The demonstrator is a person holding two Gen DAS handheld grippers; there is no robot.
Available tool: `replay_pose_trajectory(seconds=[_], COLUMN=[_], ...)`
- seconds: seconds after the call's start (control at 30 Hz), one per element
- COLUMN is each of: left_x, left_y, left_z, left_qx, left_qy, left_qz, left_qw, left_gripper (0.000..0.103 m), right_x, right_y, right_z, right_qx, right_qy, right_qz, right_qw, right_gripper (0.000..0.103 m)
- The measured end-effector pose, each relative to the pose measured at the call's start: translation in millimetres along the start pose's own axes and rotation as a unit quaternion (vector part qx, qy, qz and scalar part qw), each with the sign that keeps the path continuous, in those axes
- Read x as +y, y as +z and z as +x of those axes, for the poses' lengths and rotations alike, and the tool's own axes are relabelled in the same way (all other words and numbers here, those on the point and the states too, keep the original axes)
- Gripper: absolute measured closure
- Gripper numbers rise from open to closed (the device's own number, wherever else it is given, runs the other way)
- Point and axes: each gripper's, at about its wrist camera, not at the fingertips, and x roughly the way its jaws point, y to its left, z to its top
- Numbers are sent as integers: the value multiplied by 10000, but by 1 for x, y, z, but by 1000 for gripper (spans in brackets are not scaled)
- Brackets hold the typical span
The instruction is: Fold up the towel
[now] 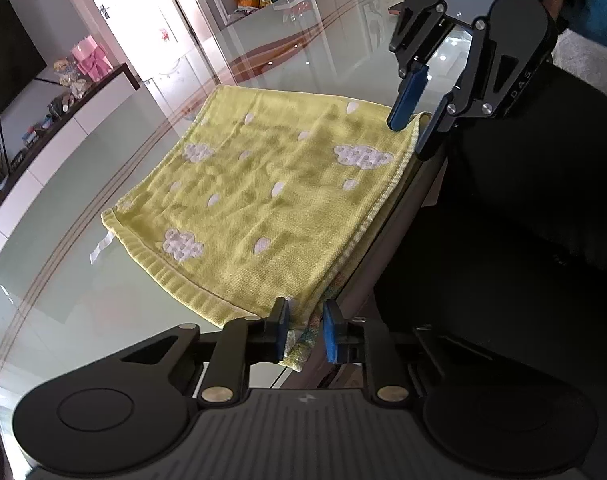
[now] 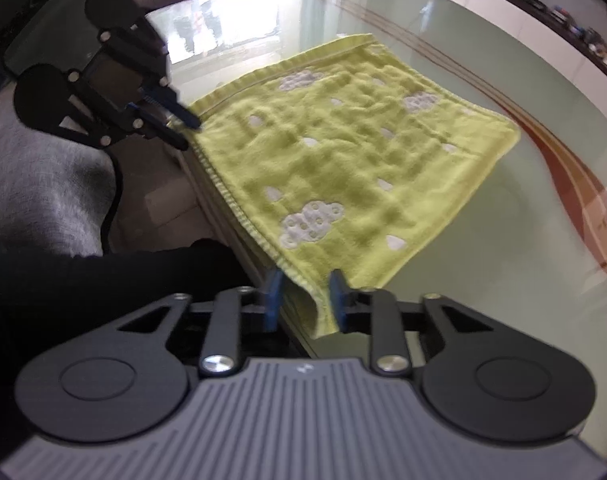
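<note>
A yellow-green towel (image 1: 271, 184) (image 2: 343, 152) with white clouds lies flat on the glass table (image 1: 83, 200) (image 2: 483, 240), in more than one layer along its near side, which runs along the table's front edge. My left gripper (image 1: 305, 330) (image 2: 183, 128) is shut on one near corner, which hangs slightly over the edge between its blue pads. My right gripper (image 1: 413, 132) (image 2: 305, 300) is shut on the other near corner, whose fabric dips down between the pads. Both grippers point steeply downward at the front edge.
The person's dark clothing (image 1: 523, 220) fills the space just off the table's front edge. A grey carpet (image 2: 35, 184) lies below. A low sideboard with a pink box (image 1: 91, 58) and small items stands beyond the table's far side.
</note>
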Motion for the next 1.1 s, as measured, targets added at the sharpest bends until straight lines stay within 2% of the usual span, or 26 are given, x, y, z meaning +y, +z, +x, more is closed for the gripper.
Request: replay_pose_trajectory(seconds=[0.1, 0.33, 0.53, 0.6, 0.73, 0.83, 0.87, 0.93, 1.03, 1.1], left_x=[3, 6, 21, 31, 45, 55, 58, 54, 44, 34], left_y=[2, 12, 25, 33, 45, 54, 56, 54, 46, 37], left_z=[0, -6, -22, -25, -25, -22, -22, -26, -23, -18], left_qx=[59, 94, -95, -169, -262, -321, -335, -394, -302, -157], left_qy=[-74, -45, 308, 592, 827, 845, 766, 370, 236, 142], left_qz=[-52, -31, -105, -153, -227, -317, -336, -306, -88, 55], left_qw=[9999, 9999, 9994, 9980, 9960, 9954, 9959, 9981, 9992, 9998], left_gripper=[90, 93, 95, 98, 98, 98, 98, 95, 89, 88], right_x=[-2, -12, -21, -25, -36, -44, -45, -46, -46, -46], right_y=[-3, -1, 12, 18, 29, 34, 32, 23, 9, -3], right_z=[-2, -19, -36, -39, -40, -37, -36, -36, -29, -23], right_qx=[-101, -467, -897, -1070, -1321, -1324, -1309, -1278, -890, -555], right_qy=[12, 108, 48, -50, -113, -133, -85, 54, 80, 14], right_qz=[193, 529, 656, 724, 865, 863, 831, 626, 582, 692], right_qw=[9998, 9974, 9938, 9916, 9874, 9873, 9879, 9898, 9943, 9961], right_gripper=[91, 92, 92, 94, 96, 96, 95, 95, 92, 85])
